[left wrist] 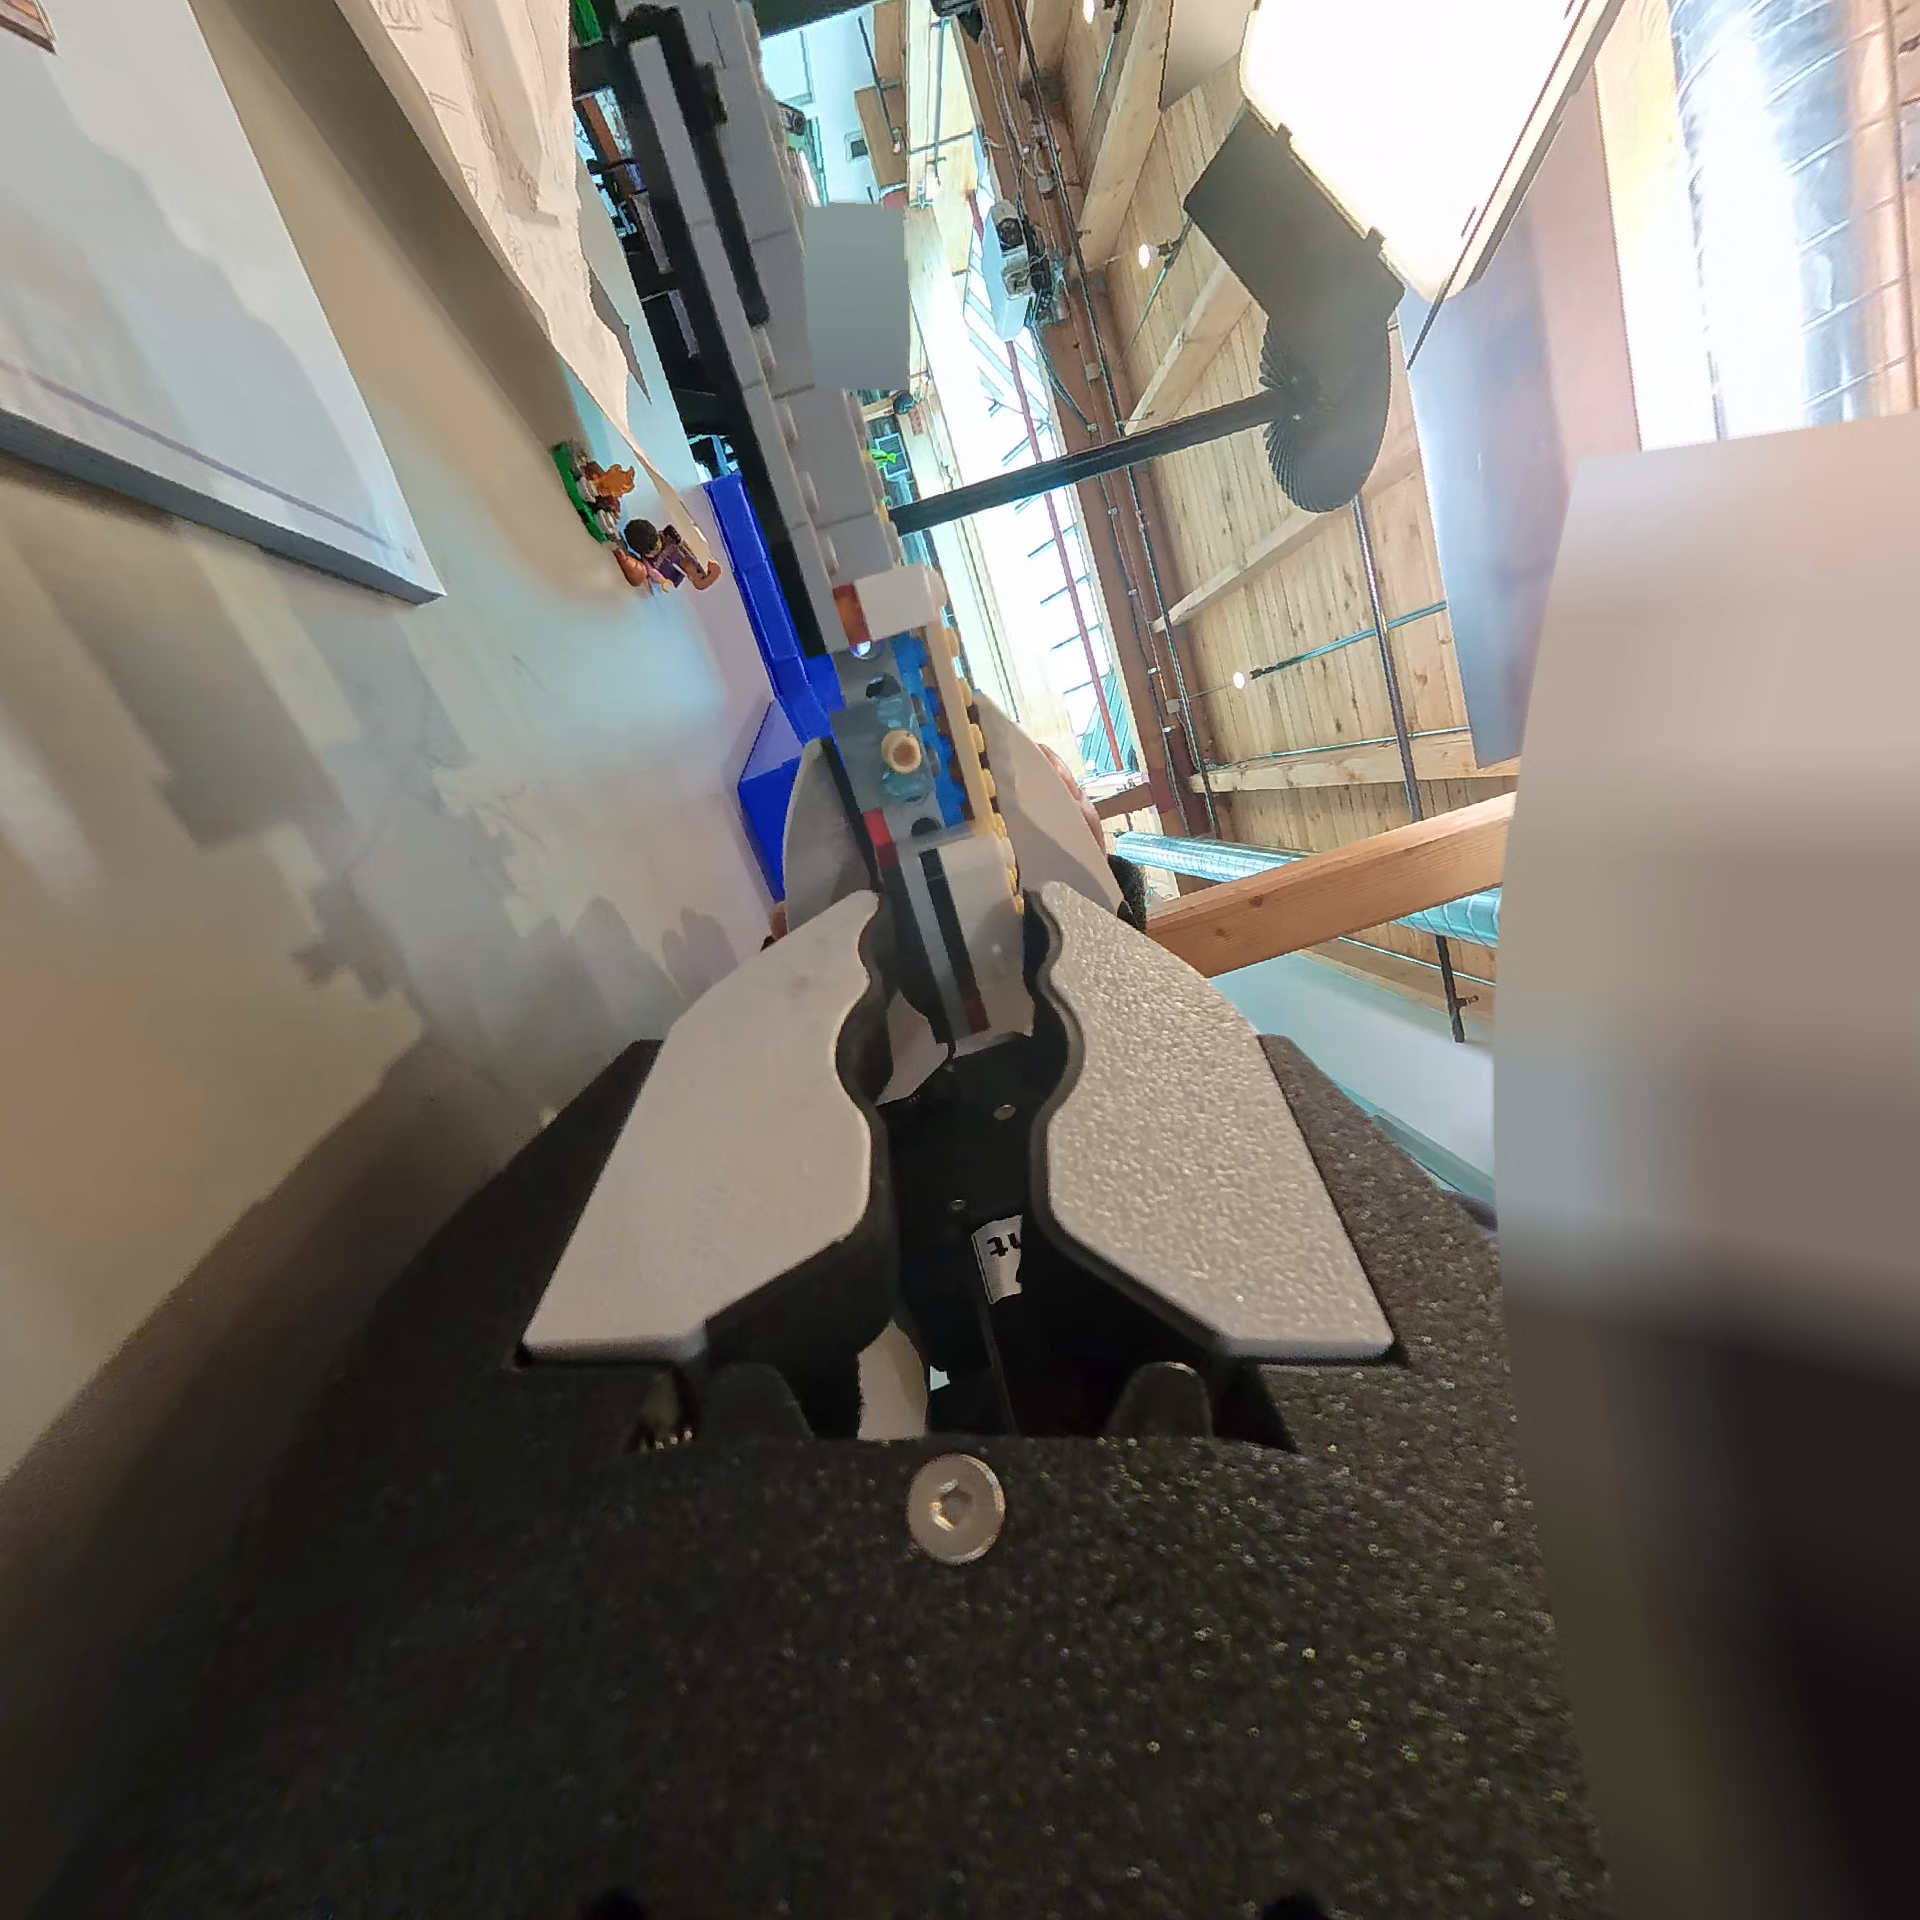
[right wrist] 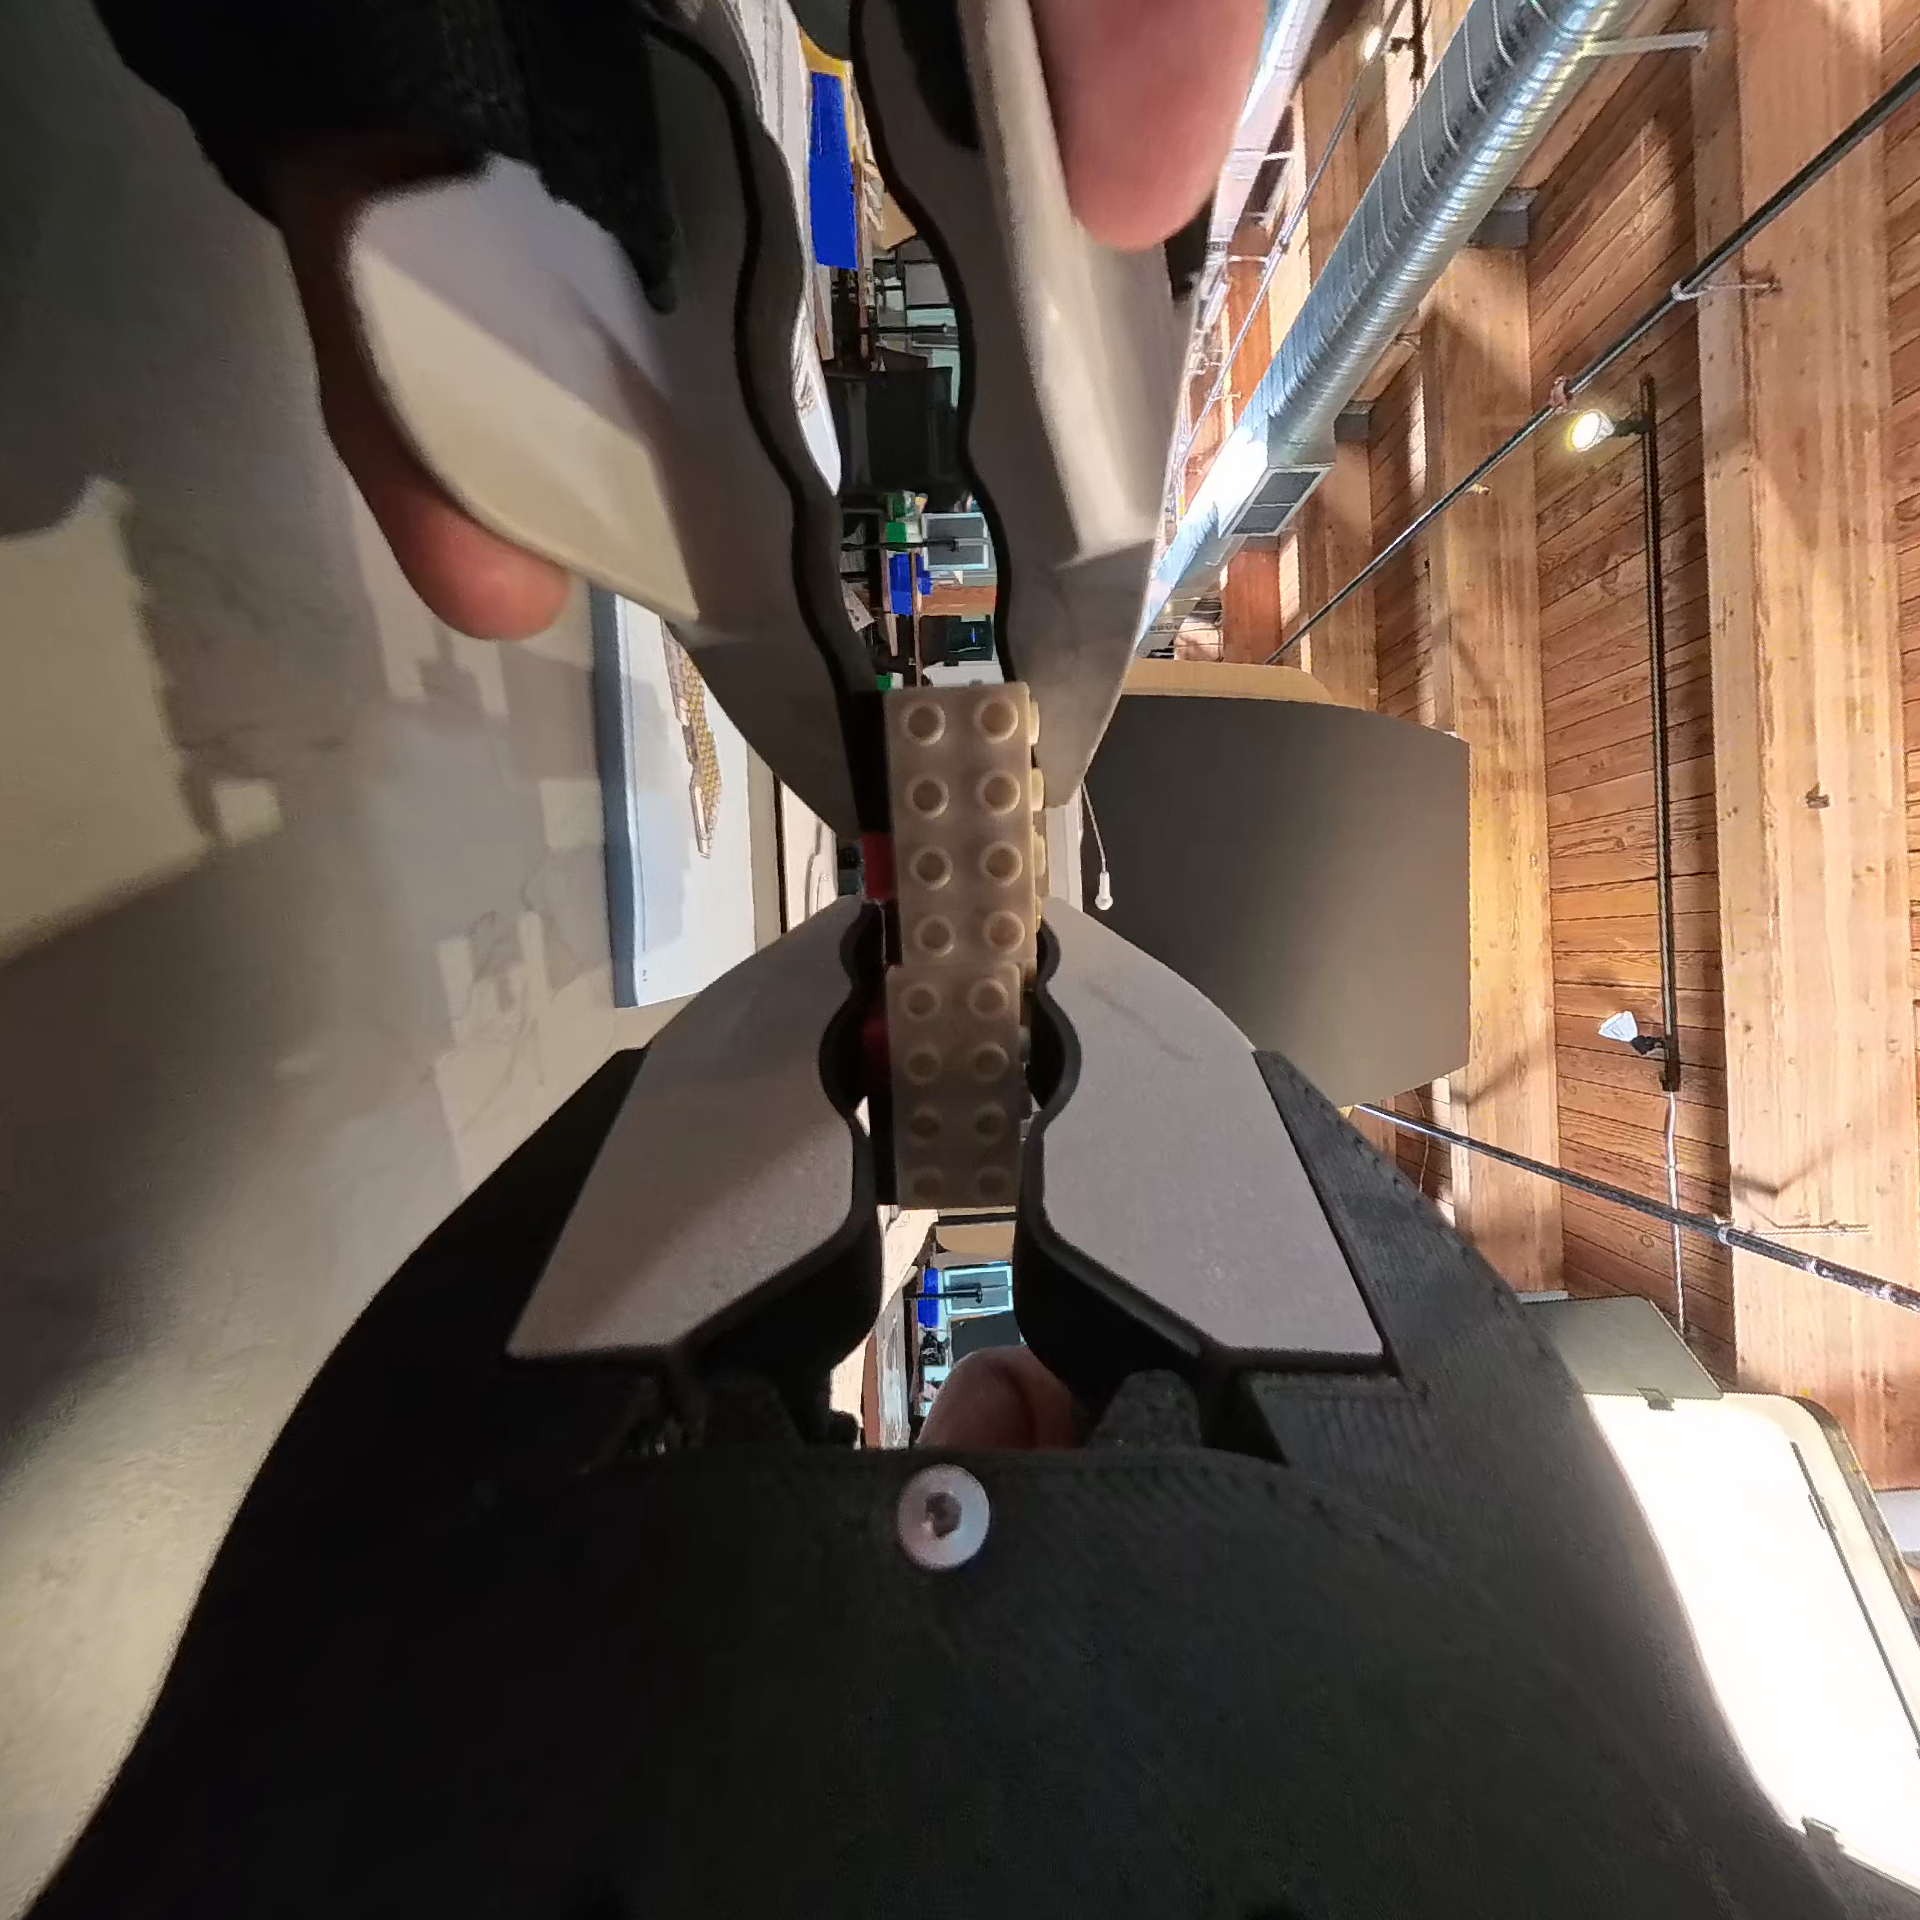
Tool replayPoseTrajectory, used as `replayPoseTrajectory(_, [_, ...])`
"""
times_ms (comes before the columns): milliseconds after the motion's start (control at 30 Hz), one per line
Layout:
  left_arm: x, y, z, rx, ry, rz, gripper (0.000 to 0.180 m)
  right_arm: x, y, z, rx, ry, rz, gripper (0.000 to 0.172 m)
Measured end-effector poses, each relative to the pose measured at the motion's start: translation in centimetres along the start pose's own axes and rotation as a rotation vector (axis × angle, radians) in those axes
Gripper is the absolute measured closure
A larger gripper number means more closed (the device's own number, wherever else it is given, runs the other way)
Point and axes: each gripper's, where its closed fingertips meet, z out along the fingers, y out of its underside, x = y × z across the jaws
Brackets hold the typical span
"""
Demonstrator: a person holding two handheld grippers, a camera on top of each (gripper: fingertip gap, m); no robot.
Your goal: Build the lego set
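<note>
Bright daylight; a ceiling lamp point(left wrist: 1382, 114) blows out white, soft shadows cross the bench point(left wrist: 312, 831), edges bend, near hand point(right wrist: 1132, 114) blurred.

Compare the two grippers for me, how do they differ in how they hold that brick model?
The left gripper grips the brick model at its near end, the long grey part stretching away from it; the right gripper sits on the tan studded underside. In the right wrist view, the left gripper comes from the top and the right gripper from the bottom, so they face each other. Both have grey fingers with jaws shut on the same model.
</note>
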Motion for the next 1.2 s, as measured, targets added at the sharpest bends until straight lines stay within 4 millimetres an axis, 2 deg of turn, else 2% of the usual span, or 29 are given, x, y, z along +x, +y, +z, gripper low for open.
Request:
replayPoseTrajectory(333, [0.0, 0.0, 0.0, 0.000, 0.007, -0.012, 0.158, -0.1, 0.0, 0.0, -0.008, -0.024, 0.028, 0.146])
replayPoseTrajectory(500, [0.0, -0.2, 0.0, 0.012, 0.021, -0.025, 0.158, 0.1, 0.0, 0.2, -0.016, 0.034, 0.024, 0.146])
replayPoseTrajectory(833, [0.0, 0.2, 0.1, 0.005, 0.017, -0.026, 0.158, 0.3, 0.6, 0.6, -0.065, 0.057, 0.037, 0.131])
replayPoseTrajectory(933, [0.2, 0.5, 0.3, -0.007, 0.019, -0.010, 0.158, 0.2, 0.7, 0.6, -0.071, 0.057, 0.038, 0.131])
replayPoseTrajectory(1033, [0.3, 0.6, 0.3, -0.009, 0.017, 0.007, 0.158, 0.4, 0.8, 0.5, -0.069, 0.065, 0.043, 0.141])
replayPoseTrajectory(1200, [0.4, 0.7, 0.4, -0.016, 0.011, 0.029, 0.158, 0.4, 0.8, 0.4, -0.062, 0.050, 0.048, 0.144])
